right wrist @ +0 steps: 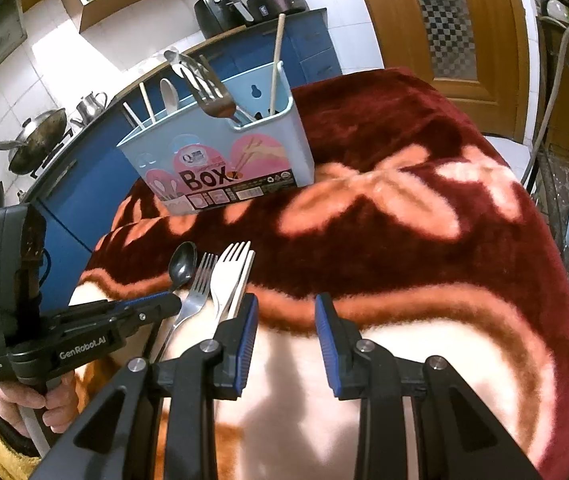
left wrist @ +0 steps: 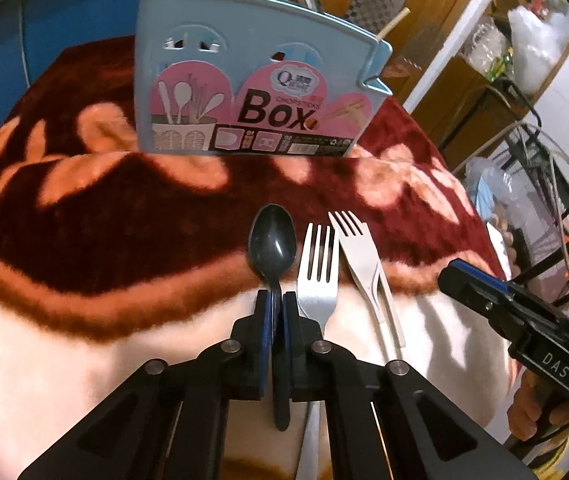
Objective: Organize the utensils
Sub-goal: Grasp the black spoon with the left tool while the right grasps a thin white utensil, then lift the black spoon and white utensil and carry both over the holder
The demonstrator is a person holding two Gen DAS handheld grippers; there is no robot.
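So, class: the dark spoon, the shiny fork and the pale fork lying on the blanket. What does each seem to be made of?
Dark spoon: probably plastic, glossy black with soft highlights; it could be coated metal. Shiny fork: metal, likely stainless steel, silver with mirror-like glare. Pale fork: apparently plastic, matte cream with no shine. Blanket: fuzzy plush fabric.

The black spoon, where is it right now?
The black spoon lies on the blanket, leftmost of three utensils beside the metal fork, its handle pinched in the left gripper.
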